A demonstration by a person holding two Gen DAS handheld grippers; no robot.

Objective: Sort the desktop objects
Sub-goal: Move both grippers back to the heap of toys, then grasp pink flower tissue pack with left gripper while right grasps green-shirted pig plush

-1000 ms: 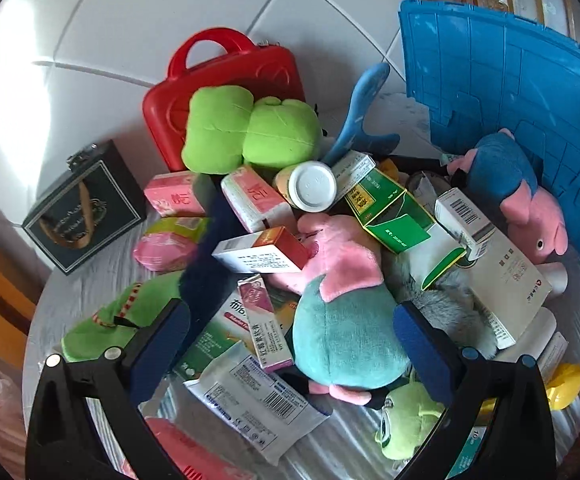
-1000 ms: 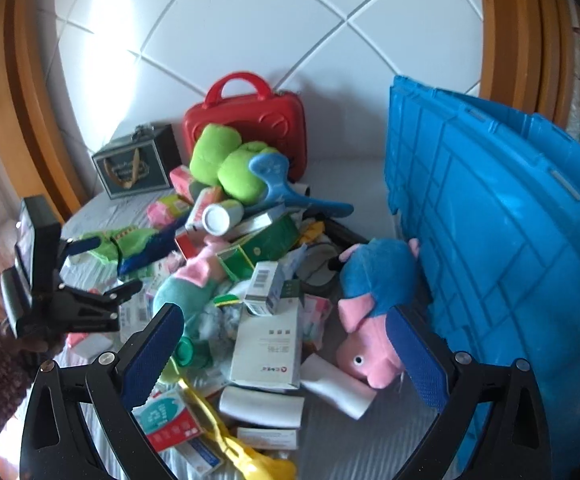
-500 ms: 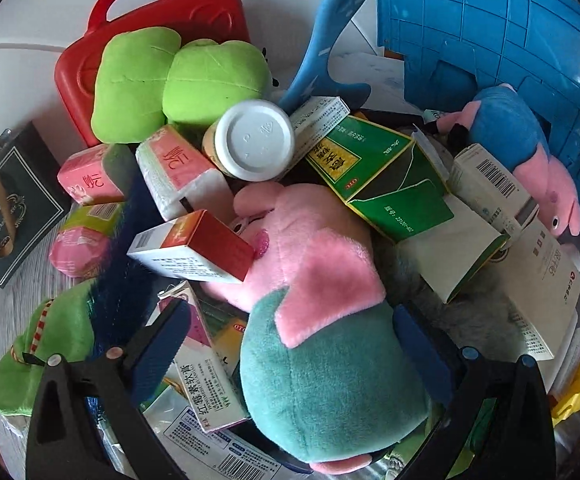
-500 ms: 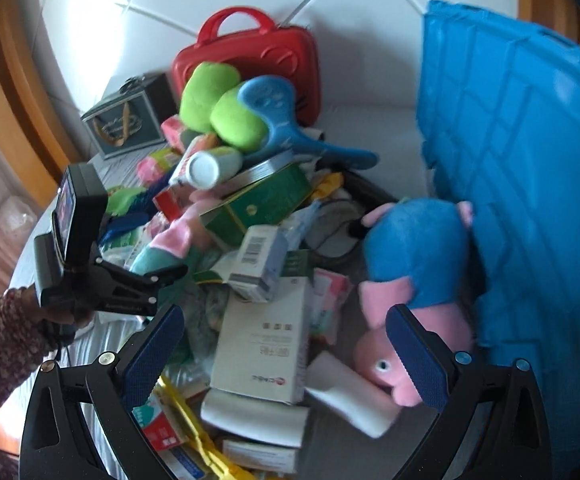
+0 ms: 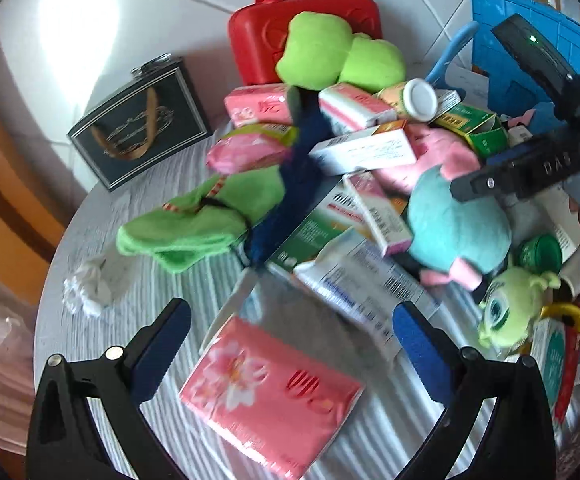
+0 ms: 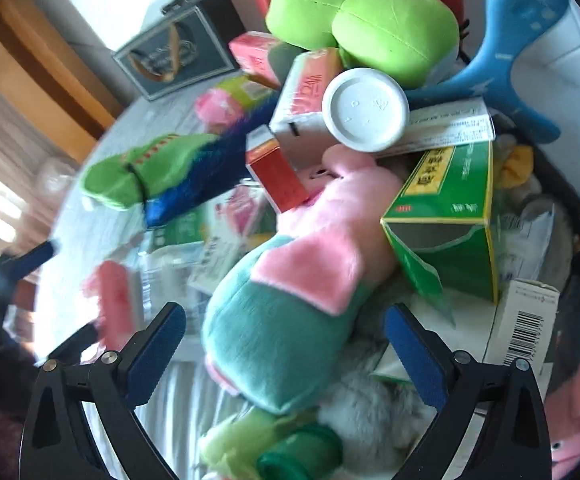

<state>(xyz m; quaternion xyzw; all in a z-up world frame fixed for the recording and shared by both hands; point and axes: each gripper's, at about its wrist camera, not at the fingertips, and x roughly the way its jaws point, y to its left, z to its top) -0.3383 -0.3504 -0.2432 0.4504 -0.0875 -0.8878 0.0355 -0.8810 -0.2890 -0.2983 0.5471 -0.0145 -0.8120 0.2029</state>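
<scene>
White tiled wall behind a grey table [image 5: 102, 360] piled with junk | left gripper [image 5: 290, 340] spread wide over a pink tissue pack [image 5: 270, 396], nothing held | right gripper [image 6: 286, 344] wide open around a pink-and-teal plush pig [image 6: 290, 300] mid-pile, pads not touching | red case [image 5: 309, 28] at back

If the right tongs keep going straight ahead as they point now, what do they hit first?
Most likely the teal and pink plush toy, lying between the open right tongs; depth is hard to judge.
</scene>
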